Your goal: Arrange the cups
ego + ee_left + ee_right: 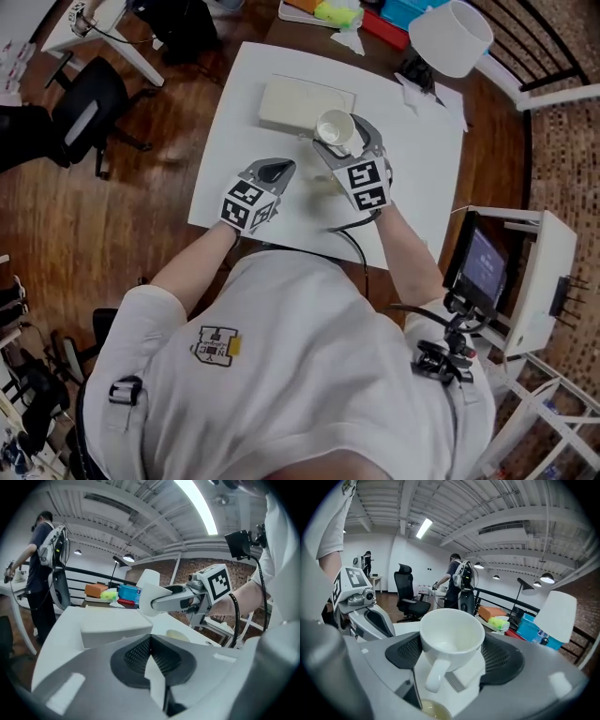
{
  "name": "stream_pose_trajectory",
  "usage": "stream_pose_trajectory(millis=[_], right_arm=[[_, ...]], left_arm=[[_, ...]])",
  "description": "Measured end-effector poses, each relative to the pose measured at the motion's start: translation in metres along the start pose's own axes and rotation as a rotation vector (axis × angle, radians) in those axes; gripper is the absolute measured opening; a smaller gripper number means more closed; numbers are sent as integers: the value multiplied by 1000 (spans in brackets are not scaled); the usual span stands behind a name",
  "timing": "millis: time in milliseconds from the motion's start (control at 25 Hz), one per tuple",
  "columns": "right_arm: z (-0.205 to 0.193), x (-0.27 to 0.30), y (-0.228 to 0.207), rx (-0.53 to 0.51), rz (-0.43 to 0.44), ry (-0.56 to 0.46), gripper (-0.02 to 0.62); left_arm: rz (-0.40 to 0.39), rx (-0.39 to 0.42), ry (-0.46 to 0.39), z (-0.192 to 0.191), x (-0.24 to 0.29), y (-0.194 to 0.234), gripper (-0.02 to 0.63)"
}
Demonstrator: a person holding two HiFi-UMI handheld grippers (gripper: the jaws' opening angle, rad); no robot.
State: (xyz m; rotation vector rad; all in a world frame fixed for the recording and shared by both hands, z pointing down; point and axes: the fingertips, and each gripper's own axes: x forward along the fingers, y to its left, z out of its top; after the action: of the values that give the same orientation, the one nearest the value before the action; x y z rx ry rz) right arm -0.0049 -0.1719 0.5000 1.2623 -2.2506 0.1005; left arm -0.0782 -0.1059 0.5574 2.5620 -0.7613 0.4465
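A white cup (pixel 334 126) with its handle turned back toward the hand hangs above the white table (pixel 422 178), next to a white box (pixel 305 103). My right gripper (pixel 451 644) is shut on the cup (pixel 451 634), its pads pressing on the cup's two sides. In the left gripper view the same cup (pixel 149 591) is lifted in front of me. A cream saucer (pixel 177 635) lies on the table below it. My left gripper (pixel 275 171) is over the table to the left of the cup, its jaws shut together with nothing between them.
A white lamp shade (pixel 450 37) stands at the table's far right corner, with coloured boxes (pixel 347 11) beyond the far edge. A black office chair (pixel 89 103) is on the wooden floor to the left. A stand with a screen (pixel 487 262) is on the right.
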Motion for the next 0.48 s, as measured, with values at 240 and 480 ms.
stream_pose_trajectory(millis=[240,480], right_arm=[[29,55,19,7,43,26,390],[44,94,13,28,21,54,390]], left_arm=[[29,47,-40,27,-6,40,0],[38,58,-60,50,-2,73,0]])
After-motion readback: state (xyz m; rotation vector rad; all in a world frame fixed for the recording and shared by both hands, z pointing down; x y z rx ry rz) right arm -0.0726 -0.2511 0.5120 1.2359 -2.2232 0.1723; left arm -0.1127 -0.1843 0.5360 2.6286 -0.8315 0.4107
